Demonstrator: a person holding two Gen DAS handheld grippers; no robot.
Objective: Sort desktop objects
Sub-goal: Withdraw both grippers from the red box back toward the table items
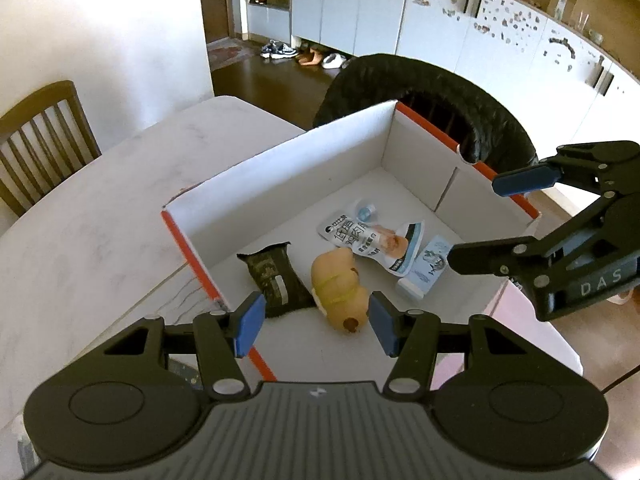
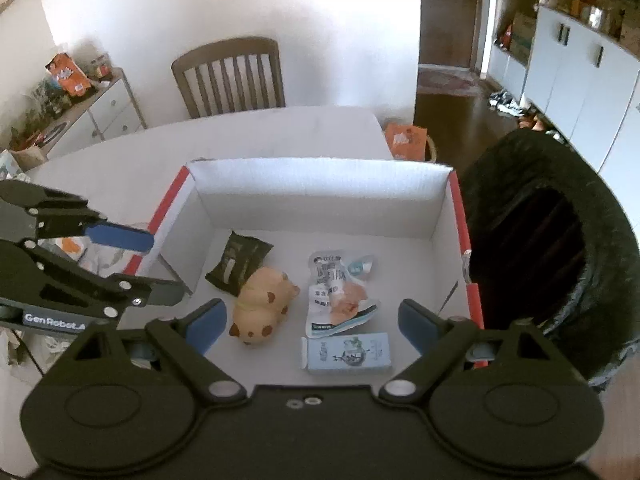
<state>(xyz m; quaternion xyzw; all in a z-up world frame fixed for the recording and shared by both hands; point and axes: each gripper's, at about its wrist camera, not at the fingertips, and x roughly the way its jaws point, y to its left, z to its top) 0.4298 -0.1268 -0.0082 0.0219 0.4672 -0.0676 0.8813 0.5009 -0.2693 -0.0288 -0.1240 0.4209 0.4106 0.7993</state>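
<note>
Both the left gripper (image 1: 316,326) and right gripper (image 2: 310,326) are open above the box (image 2: 320,196); the toy (image 1: 338,290) looks soft and light, best held across its middle.

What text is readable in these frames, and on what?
"DAS" on the right gripper, on its body, in the left wrist view.
"GenRobot.A", cut off there, on the left gripper, on its body, in the right wrist view.
Snack pouch: large Chinese print, too blurred to read.
Small blue box: print too small to read.
Dark packet: no legible text.
</note>
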